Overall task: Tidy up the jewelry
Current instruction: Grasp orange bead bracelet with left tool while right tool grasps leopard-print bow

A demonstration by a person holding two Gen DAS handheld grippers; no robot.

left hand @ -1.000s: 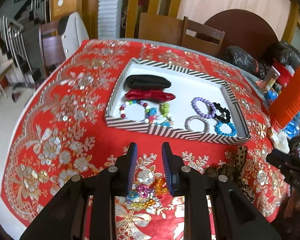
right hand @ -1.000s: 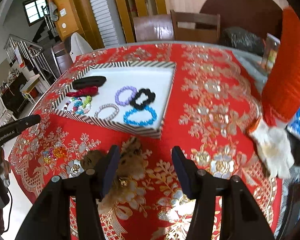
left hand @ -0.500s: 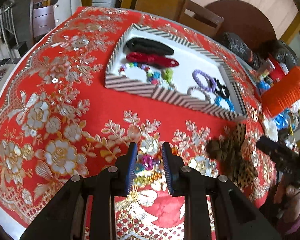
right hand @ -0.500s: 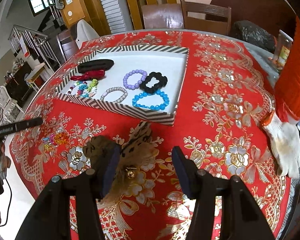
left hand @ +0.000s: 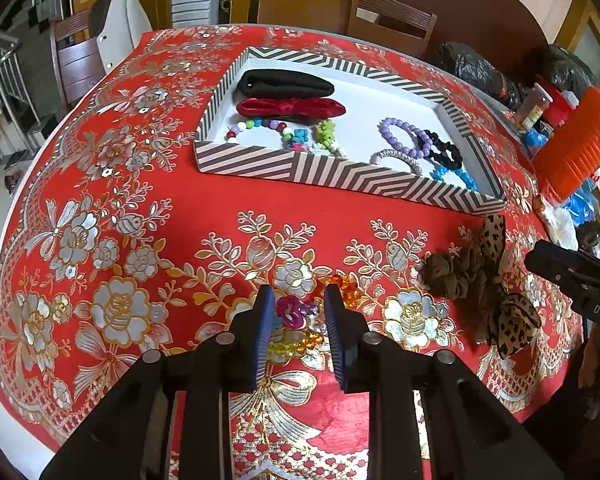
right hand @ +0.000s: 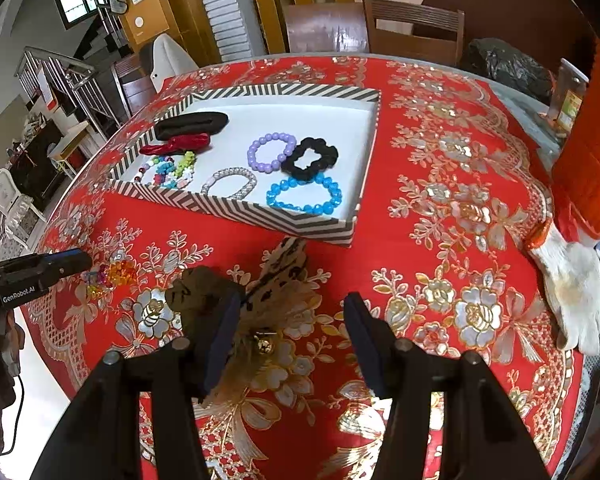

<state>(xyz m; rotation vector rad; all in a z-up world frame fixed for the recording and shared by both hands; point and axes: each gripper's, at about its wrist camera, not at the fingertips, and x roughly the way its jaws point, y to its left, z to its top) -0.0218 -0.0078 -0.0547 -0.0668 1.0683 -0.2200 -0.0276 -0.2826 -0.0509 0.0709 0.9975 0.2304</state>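
Note:
A colourful bead bracelet [left hand: 290,316] lies on the red flowered tablecloth, and my left gripper [left hand: 299,300] stands open with a finger on each side of it. In the right wrist view the same bracelet [right hand: 112,274] shows beside the left gripper [right hand: 40,270]. A leopard-print hair tie [right hand: 284,276] lies in front of the striped tray [right hand: 236,210]. My right gripper [right hand: 292,300] hangs open over it, pads apart from the fabric. The tray [left hand: 340,176] holds a black band, a red bow and several bracelets. The right gripper [left hand: 572,276] shows at the left view's right edge.
An orange ribbed container [left hand: 580,140] and black bags [left hand: 472,68] crowd the table's right side. A white glove [right hand: 572,284] lies near the right edge. Wooden chairs [right hand: 412,28] stand behind the round table, whose near edge drops off just below both grippers.
My left gripper has sunk toward the cloth, and its fingers now flank the colourful bracelet more closely. The right gripper has barely moved over the leopard hair tie.

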